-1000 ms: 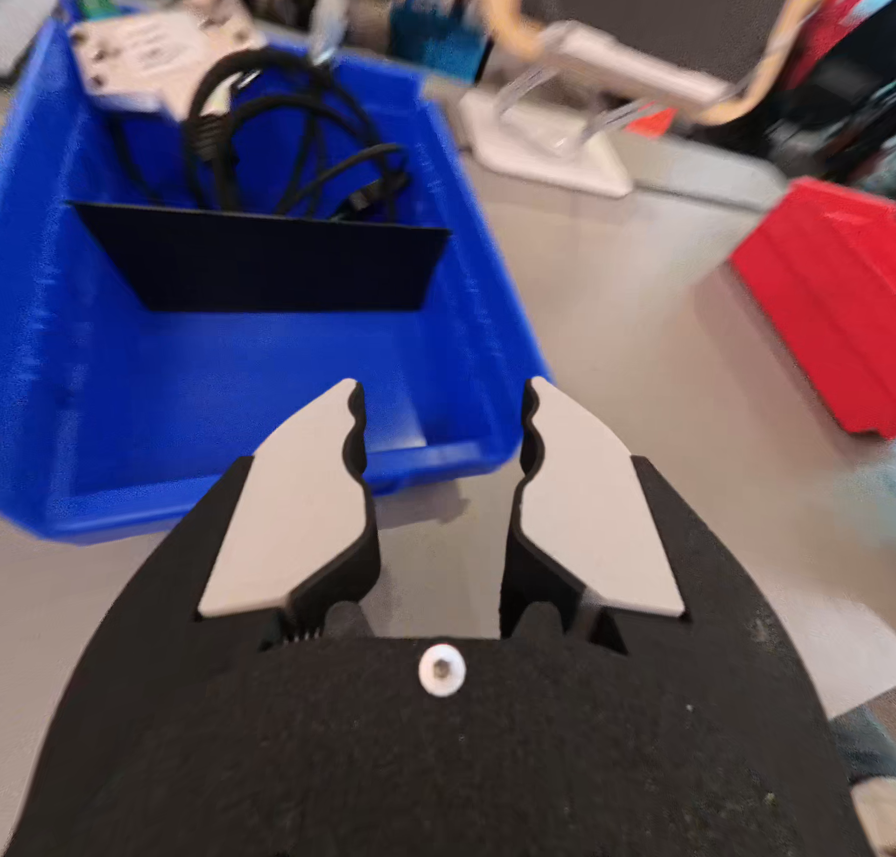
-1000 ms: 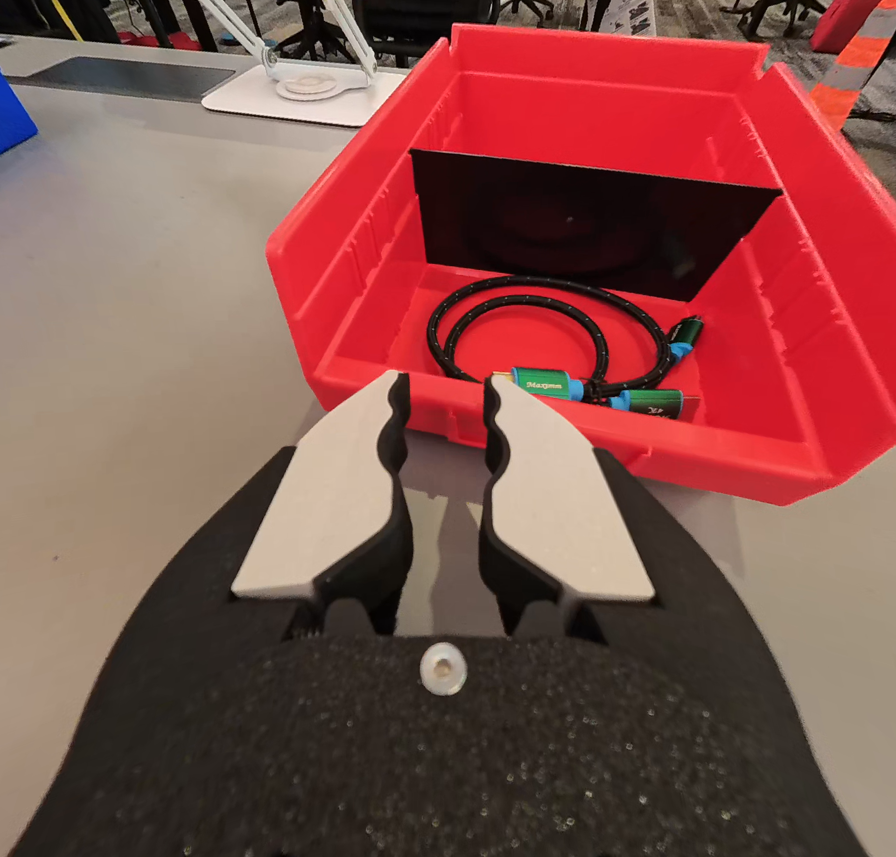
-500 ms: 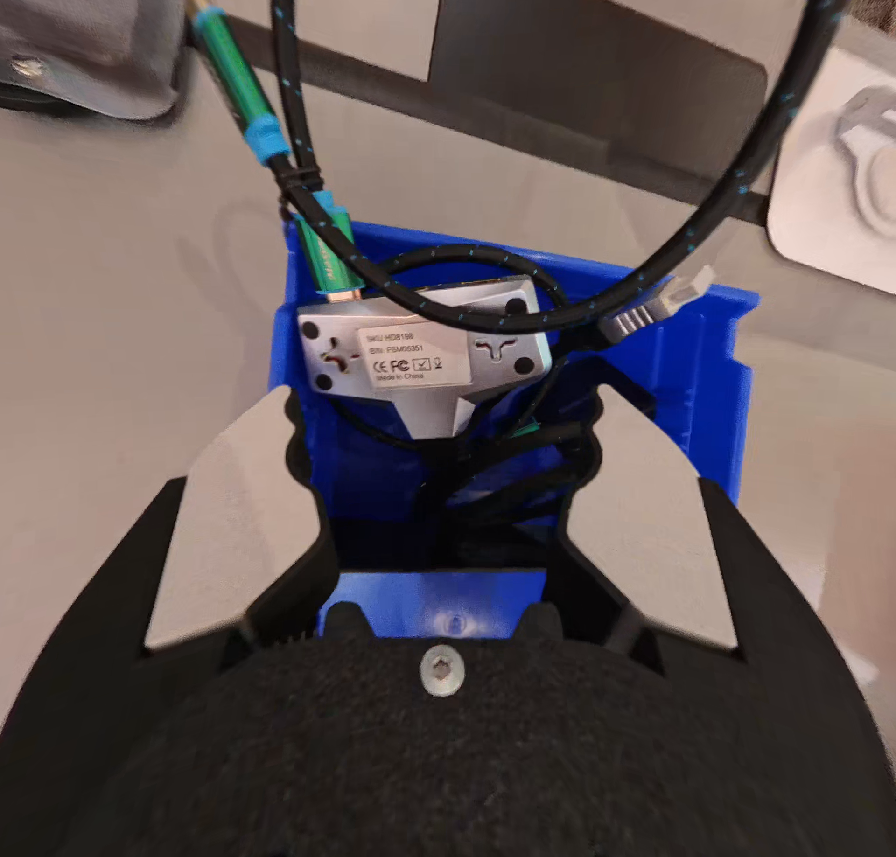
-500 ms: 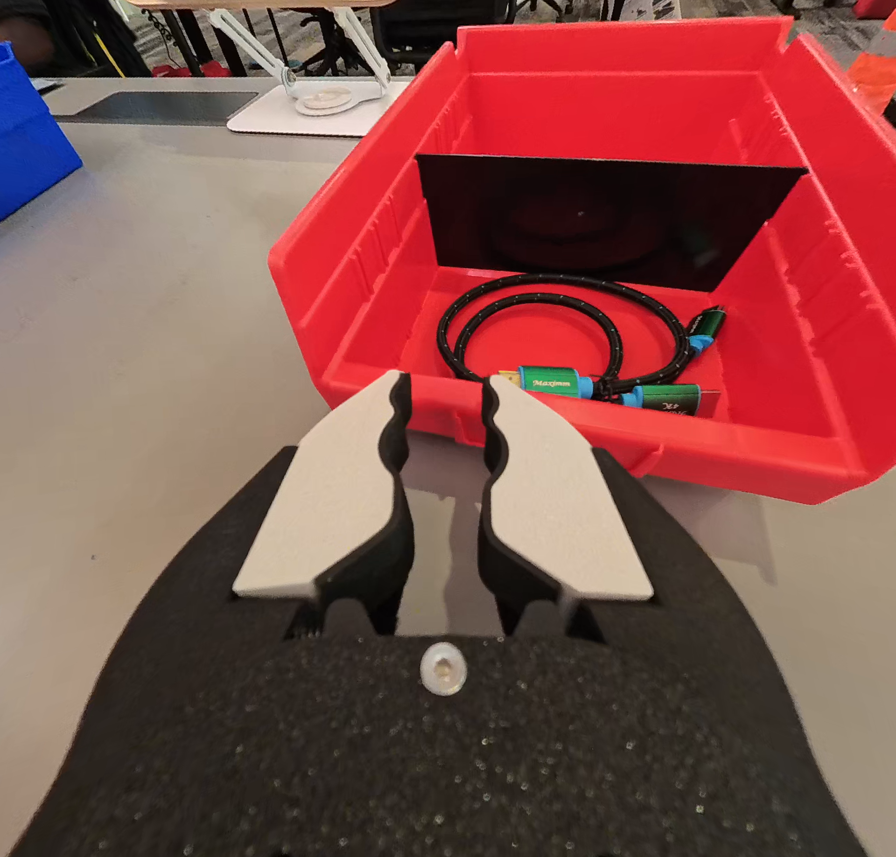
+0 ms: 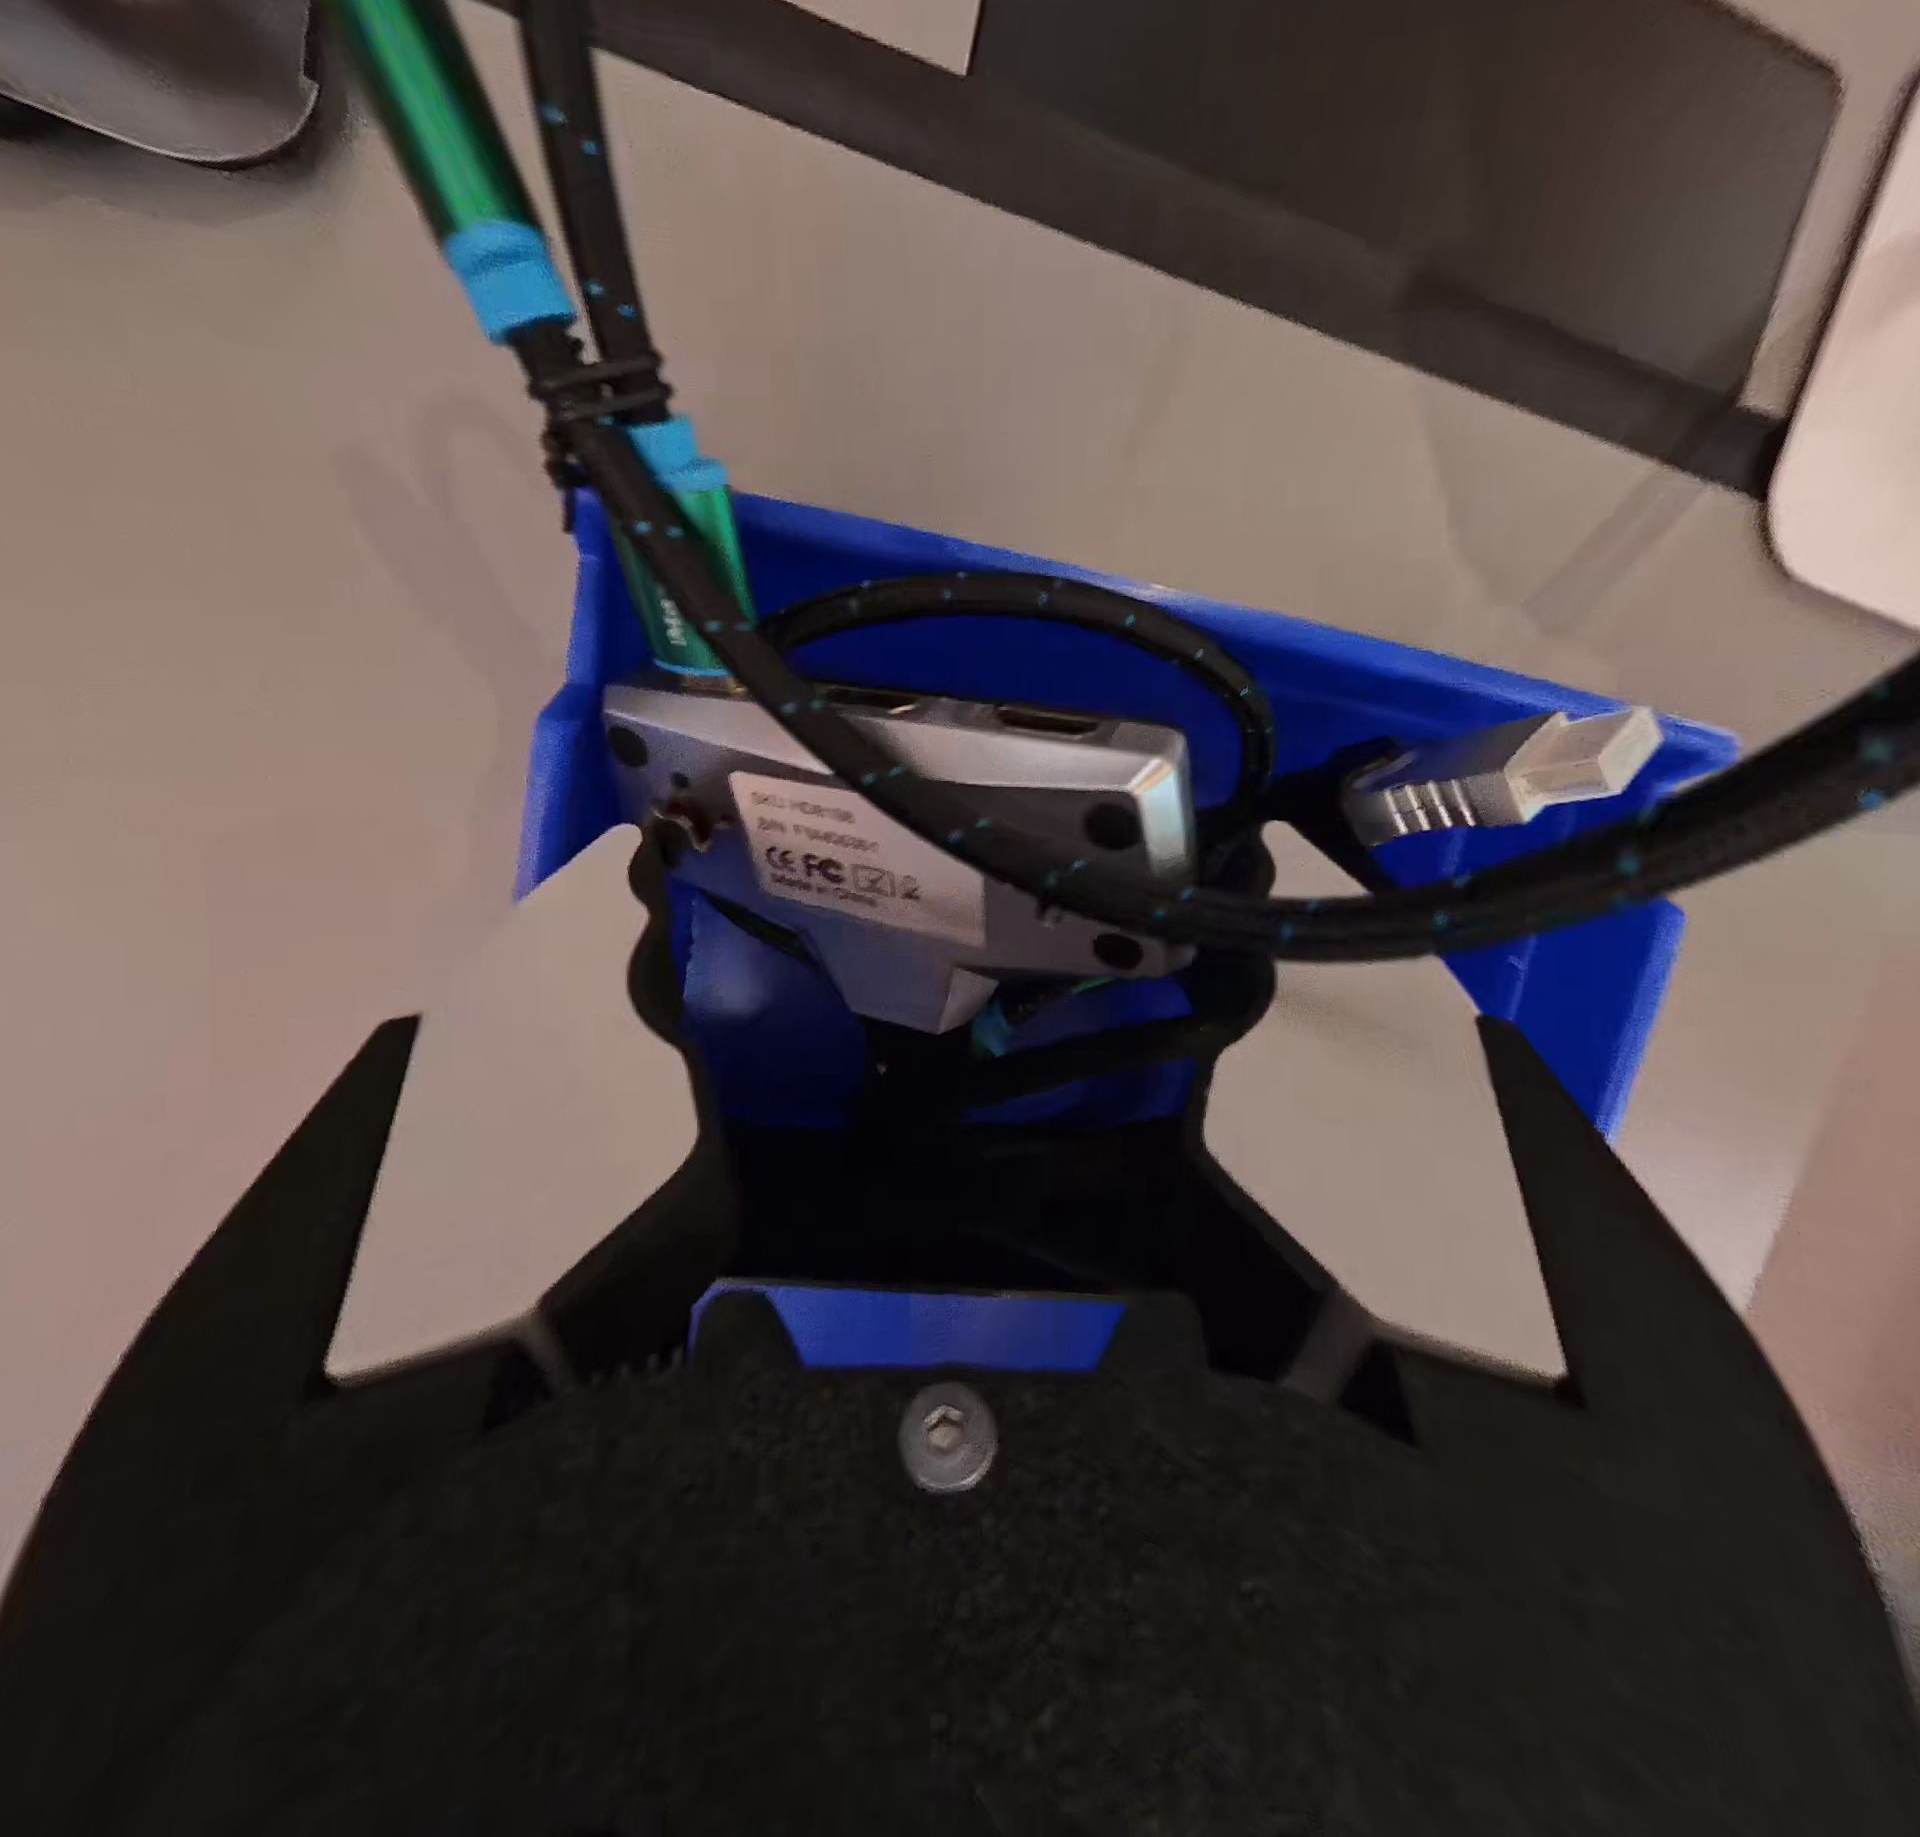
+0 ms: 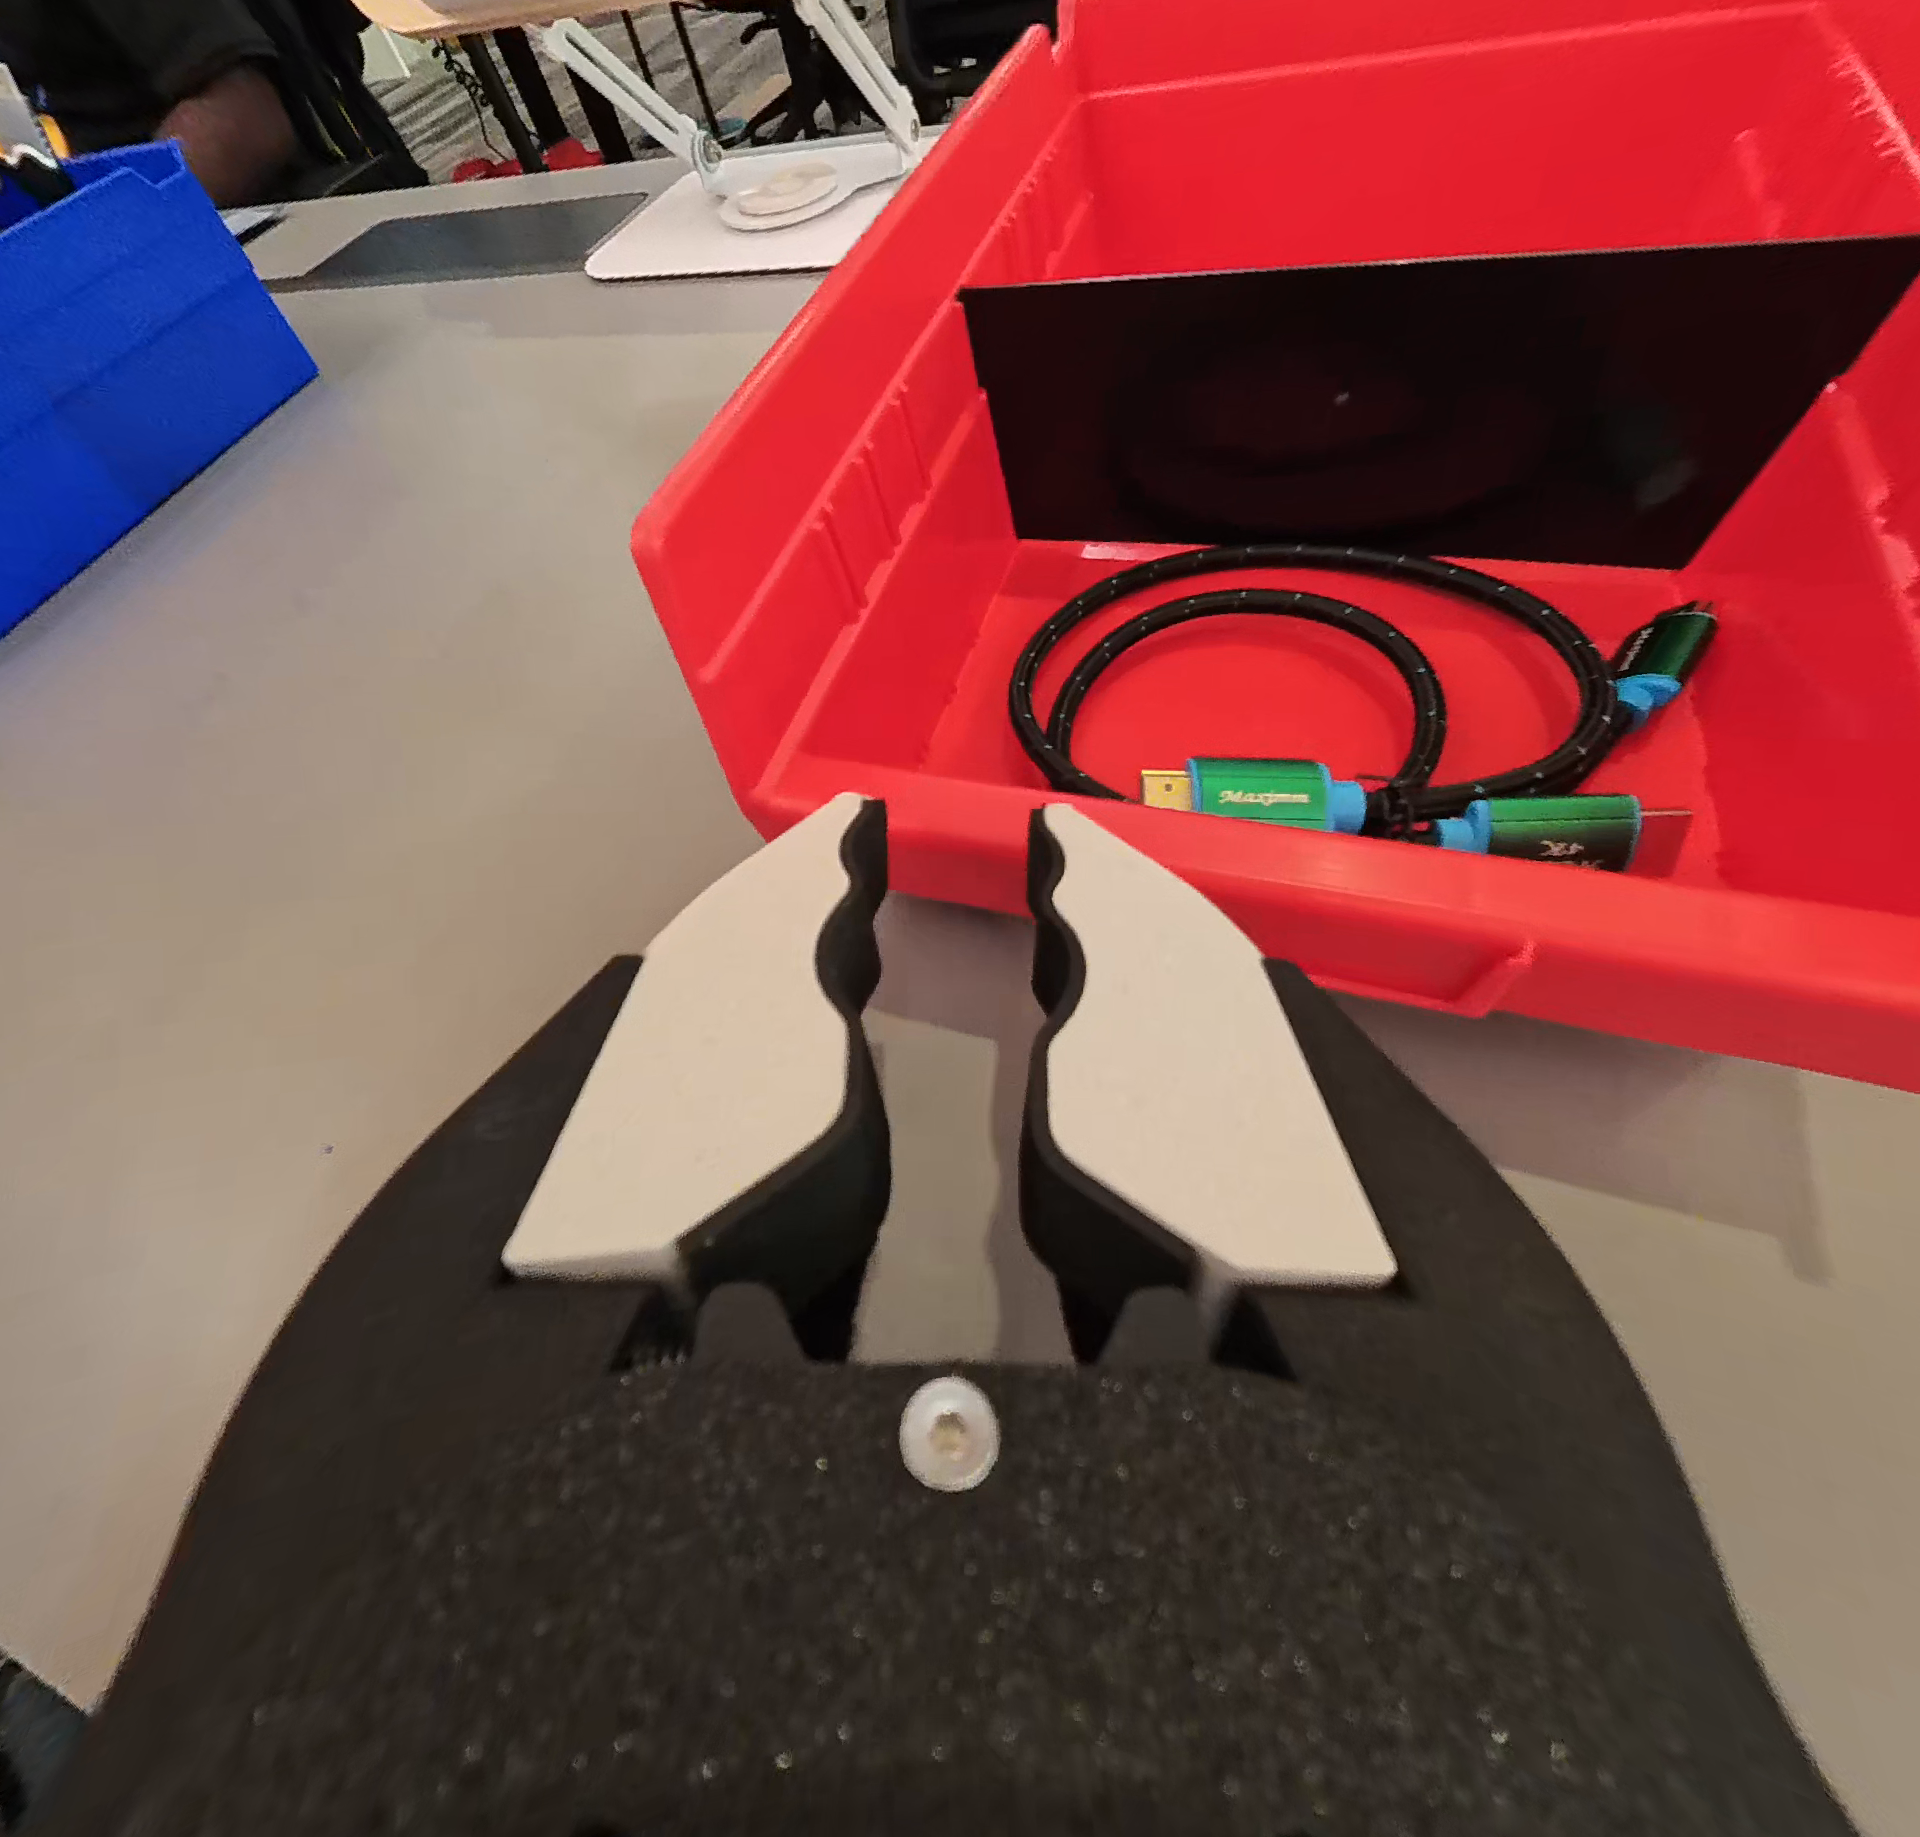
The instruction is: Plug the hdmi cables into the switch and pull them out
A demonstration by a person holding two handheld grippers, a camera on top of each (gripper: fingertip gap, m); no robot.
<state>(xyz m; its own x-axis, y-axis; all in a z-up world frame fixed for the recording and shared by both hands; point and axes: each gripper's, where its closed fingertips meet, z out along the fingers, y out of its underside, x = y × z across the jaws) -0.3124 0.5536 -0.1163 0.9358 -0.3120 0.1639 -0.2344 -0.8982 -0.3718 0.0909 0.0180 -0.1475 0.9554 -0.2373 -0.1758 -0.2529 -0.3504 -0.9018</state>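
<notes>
Plastic bins are holding everything here. A blue plastic bin [image 5: 1538, 966] is sitting directly under the left gripper [image 5: 951, 914], whose two fingers are spread wide with nothing between them but air, one either side of a silver metal HDMI switch [image 5: 914, 831] that is lying label-side up in the bin, just ahead of the fingertips. A green metal plug with a blue collar [image 5: 686, 582] is sitting in the switch's port nearest the left finger, and its black braided cable [image 5: 1299, 914] is looping across the switch and trailing out over the bin wall beyond the right finger. A grey-sleeved connector with a clear tip [image 5: 1496, 779] is resting on the bin's rim ahead of the right finger. The right gripper [image 6: 956, 842] is hovering above the grey tabletop [image 6: 416, 707] with its fingers parted by a narrow gap and gripping nothing. Just beyond its fingertips, a red plastic bin [image 6: 1143, 873] with a black divider panel [image 6: 1403, 395] is holding, in its near compartment, a coiled black braided HDMI cable with green plugs [image 6: 1247, 665], ahead and to the right of the right finger.
</notes>
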